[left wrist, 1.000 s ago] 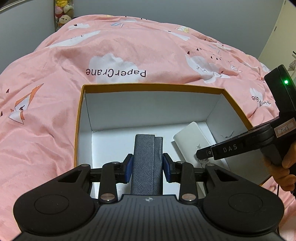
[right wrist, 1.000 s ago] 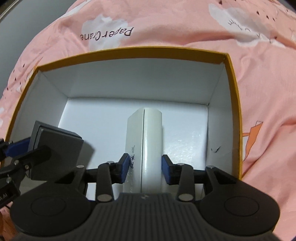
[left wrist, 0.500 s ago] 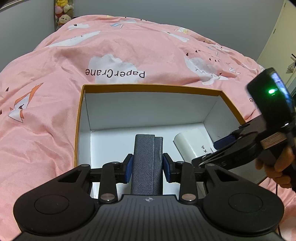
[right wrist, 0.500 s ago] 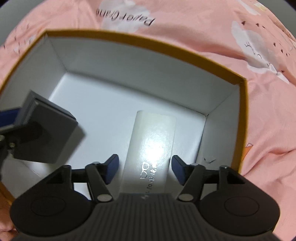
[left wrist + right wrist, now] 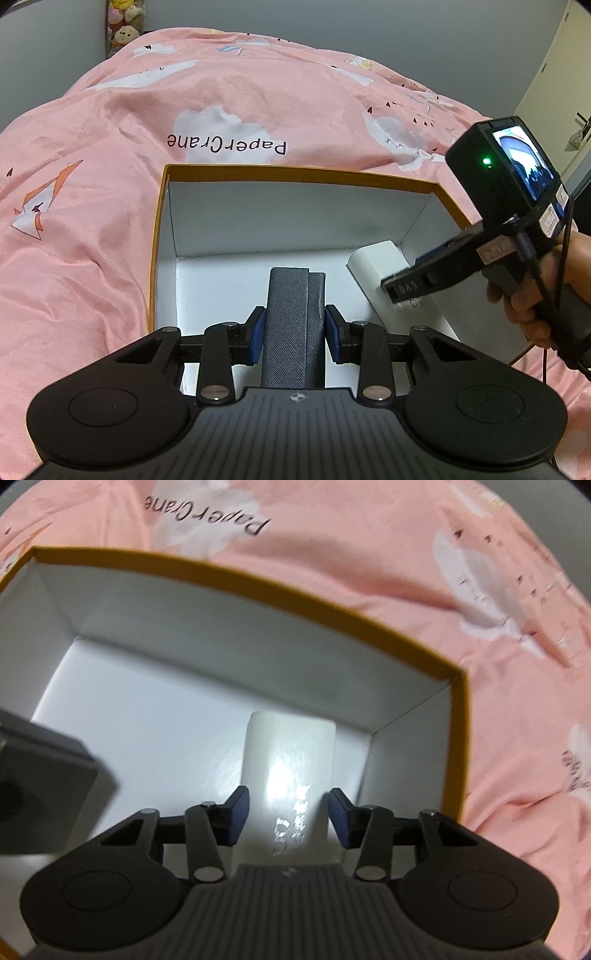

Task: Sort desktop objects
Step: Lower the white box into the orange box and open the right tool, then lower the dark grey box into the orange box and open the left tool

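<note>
Left wrist view: looked down into the box [image 5: 162,236] from its near side.
Box: orange rim, white inside, lay on the pink bedcover [image 5: 92,229] printed "PaperCrane".
Left gripper [image 5: 294,334]: blue pads [image 5: 257,334] pressed on both sides of the grey case [image 5: 293,325]; pinched tight.
Grey case: textured, upright between the pads, above the box floor, nearer the box's near wall than its far wall.
Right gripper [image 5: 288,818]: jaws closing, pointed steeply down into the box's right half; pads [image 5: 238,818] stood on either side of the white block [image 5: 290,771], small gaps showing, no firm press seen.
White block: glossy, silver print on top, lay flat on the box floor just beside the box's right wall.
Hand [image 5: 532,295]: wrapped round the right gripper's handle, outside the box's right wall.
Plush toys [image 5: 123,22]: far beyond the box, at the bedcover's far left edge.
</note>
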A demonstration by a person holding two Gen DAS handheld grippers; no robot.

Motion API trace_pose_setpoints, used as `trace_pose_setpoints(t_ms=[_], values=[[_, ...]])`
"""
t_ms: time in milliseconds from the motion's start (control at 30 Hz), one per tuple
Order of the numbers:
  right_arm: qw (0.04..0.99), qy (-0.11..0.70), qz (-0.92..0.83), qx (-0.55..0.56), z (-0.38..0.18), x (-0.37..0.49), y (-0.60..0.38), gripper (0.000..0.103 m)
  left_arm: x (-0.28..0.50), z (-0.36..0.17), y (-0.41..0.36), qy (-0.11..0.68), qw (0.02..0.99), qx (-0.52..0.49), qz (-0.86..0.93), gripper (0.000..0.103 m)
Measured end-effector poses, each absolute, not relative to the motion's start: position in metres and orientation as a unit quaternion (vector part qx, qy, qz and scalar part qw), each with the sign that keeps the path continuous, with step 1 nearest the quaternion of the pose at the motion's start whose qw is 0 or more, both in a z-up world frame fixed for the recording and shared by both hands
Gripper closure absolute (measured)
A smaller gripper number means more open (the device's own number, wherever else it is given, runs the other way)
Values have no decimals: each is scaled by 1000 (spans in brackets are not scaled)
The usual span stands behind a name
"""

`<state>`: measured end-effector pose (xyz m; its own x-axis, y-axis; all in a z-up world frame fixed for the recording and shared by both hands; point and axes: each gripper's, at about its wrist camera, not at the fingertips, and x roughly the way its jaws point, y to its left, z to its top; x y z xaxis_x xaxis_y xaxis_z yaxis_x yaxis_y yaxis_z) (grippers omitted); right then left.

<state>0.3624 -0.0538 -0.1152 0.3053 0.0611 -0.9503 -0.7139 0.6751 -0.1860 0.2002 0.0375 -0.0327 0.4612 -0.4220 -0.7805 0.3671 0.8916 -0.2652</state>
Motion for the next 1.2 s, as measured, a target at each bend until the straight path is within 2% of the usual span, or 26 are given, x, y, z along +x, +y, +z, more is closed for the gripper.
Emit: trace_pose_setpoints(t_ms=[100,167,300,433,600,700,867,967,1133,1200], values=[[761,498,239,-342,-114,361,-46,63,201,-32,39,464,855,-32,-231,65],[762,490,240,-349,-112,361,-48,63,201,-32,40,463,854,-32,-233,65],[748,515,302,-290,-104,360,-48,65,201,-33,40,463,853,-31,-238,65],[697,553,370,-268,-106,340,-49,85,202,-34,39,465,852,-26,-240,65],[678,561,375,-292,-121,330,-43,87,201,-34,38,465,851,-25,-241,65],[684,562,352,-304,-128,337,-45,97,202,-34,38,465,851,-25,-242,65],[701,549,334,-310,-127,345,-52,98,202,-35,39,466,850,-22,-246,65],[711,545,331,-296,-124,351,-59,103,200,-35,38,467,849,-20,-249,65],[726,541,322,-275,-118,355,-65,103,199,-34,38,465,840,0,-280,65],[729,537,327,-272,-114,351,-69,95,200,-34,38,464,840,2,-281,65]])
